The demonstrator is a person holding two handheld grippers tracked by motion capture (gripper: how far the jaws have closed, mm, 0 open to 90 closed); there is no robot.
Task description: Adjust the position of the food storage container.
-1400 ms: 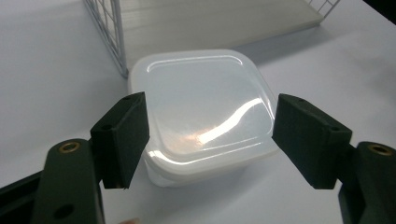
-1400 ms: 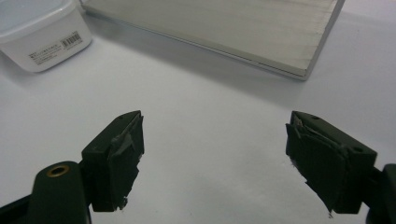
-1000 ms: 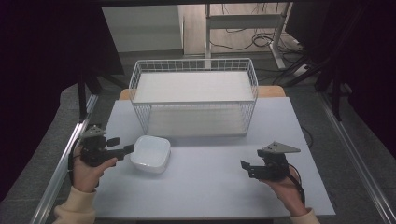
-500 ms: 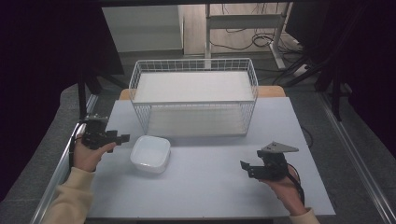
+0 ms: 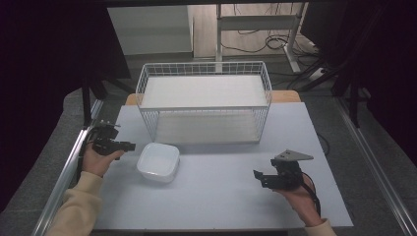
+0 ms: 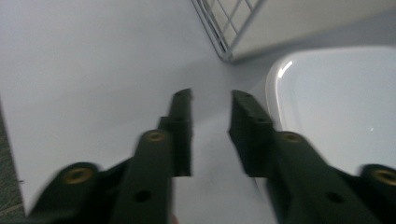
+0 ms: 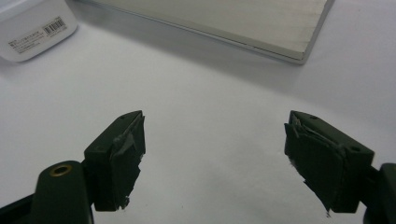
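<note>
At the left, the left gripper [image 5: 129,145] has just been closing its jaws, now narrow, with nothing between them. Just beside it, the white container [image 5: 158,162] is sitting ungrasped near the wire basket [image 5: 204,69]. At the right, the right gripper [image 5: 256,177] is staying wide open and empty.

Evenly lit pale counter [image 5: 221,196] against dark surroundings, small glare spot on the white container [image 6: 285,70] rim, left tool [image 6: 211,100] arms blurred up close
</note>
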